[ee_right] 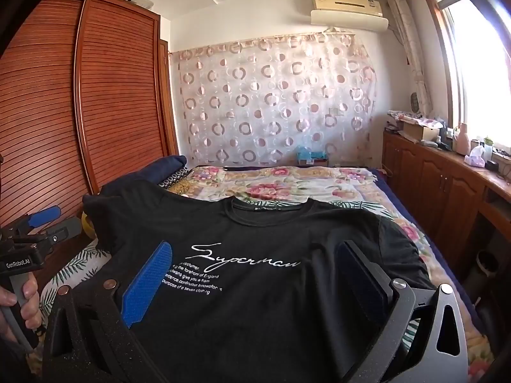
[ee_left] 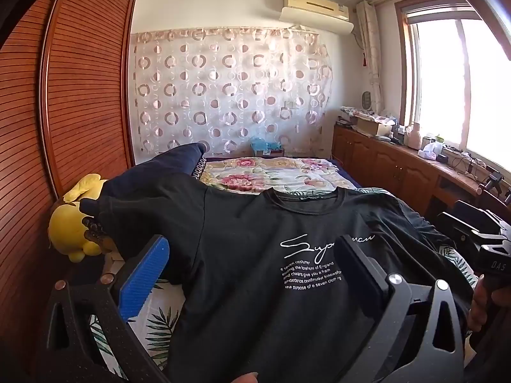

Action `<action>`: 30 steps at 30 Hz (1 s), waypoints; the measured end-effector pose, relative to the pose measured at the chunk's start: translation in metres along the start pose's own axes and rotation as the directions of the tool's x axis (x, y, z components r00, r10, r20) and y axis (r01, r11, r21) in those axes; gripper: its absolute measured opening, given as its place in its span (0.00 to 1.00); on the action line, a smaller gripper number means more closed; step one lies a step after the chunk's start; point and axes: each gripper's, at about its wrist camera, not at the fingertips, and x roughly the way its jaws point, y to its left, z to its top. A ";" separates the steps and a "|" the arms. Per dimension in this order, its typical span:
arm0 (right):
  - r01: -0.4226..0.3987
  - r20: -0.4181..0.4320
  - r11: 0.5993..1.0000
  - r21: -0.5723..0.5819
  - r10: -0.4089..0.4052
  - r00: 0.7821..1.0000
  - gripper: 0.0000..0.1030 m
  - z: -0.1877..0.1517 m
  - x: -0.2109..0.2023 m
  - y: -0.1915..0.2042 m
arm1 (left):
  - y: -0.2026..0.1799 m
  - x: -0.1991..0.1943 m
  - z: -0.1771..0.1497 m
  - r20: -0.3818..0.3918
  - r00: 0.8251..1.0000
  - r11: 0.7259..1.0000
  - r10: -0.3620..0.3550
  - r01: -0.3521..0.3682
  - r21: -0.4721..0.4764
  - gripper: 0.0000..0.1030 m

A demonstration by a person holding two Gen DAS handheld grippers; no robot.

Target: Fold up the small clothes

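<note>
A black T-shirt with white script print lies front up, spread flat on the bed, collar at the far end. My left gripper hovers wide open over the shirt's left lower half, blue pad left of the print. My right gripper stands just as wide open over the chest print, nothing pinched between its fingers. Each gripper shows in the other's view: the right one at the far right edge, the left one at the left edge, both held by hands.
A floral bedspread covers the bed beyond the collar. A yellow plush toy and a navy bundle lie at the shirt's left sleeve. A slatted wooden wardrobe stands left; low wooden cabinets run along the window right.
</note>
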 end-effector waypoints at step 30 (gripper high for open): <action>-0.002 0.007 1.000 0.004 0.002 1.000 1.00 -0.002 -0.002 0.000 | 0.000 -0.005 0.004 0.001 1.000 1.000 0.003 -0.003 0.008 1.00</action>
